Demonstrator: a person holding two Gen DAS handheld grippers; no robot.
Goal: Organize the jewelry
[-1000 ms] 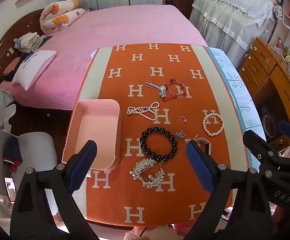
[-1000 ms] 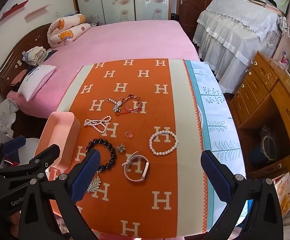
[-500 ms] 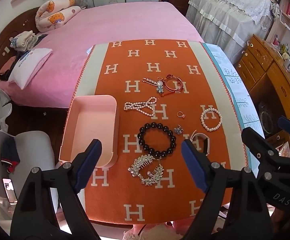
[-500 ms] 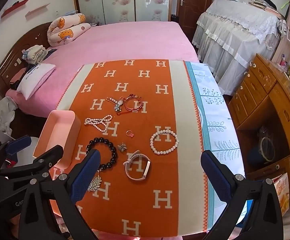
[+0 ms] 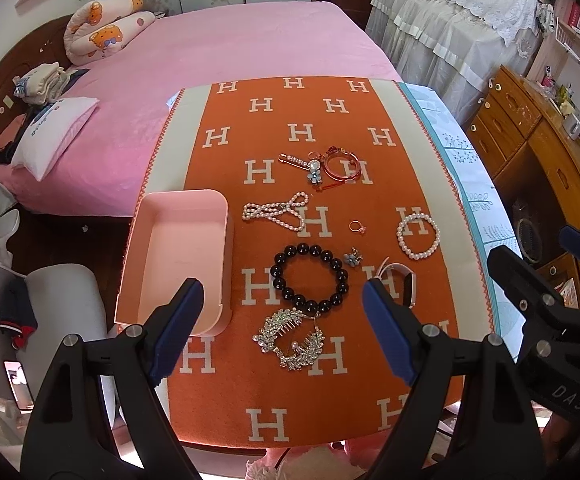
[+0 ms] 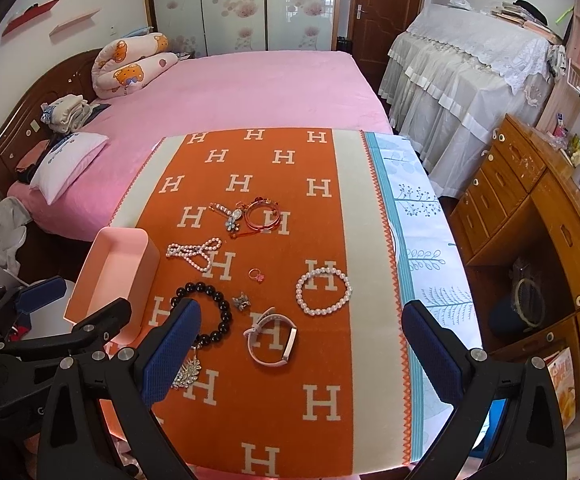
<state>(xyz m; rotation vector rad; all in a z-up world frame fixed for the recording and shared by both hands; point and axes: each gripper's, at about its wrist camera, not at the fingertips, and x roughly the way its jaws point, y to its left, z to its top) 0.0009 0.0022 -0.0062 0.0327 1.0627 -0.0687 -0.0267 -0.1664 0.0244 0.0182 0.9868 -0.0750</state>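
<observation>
Jewelry lies on an orange H-patterned cloth (image 5: 370, 376): a black bead bracelet (image 5: 311, 276), a silver hair comb (image 5: 290, 340), a pink watch band (image 6: 271, 339), a white pearl bracelet (image 5: 417, 236), a pearl necklace (image 5: 276, 212), a small ring (image 5: 357, 227), a small blue charm (image 5: 353, 258), and red bangles with a flower clip (image 5: 340, 165). An empty pink tray (image 5: 162, 312) sits at the cloth's left. My left gripper (image 5: 282, 330) hovers open above the comb. My right gripper (image 6: 300, 348) hovers open above the watch band.
A pink bed (image 5: 218, 64) lies beyond the table. A wooden dresser (image 6: 550, 216) stands on the right. A blue-patterned white cloth (image 6: 422, 240) covers the table's right strip. A grey chair (image 5: 62, 300) is at the left.
Both grippers have shifted slightly; the left view drew back and a little left, so the table sits lower. The jewelry has not moved, and both grippers stay open.
</observation>
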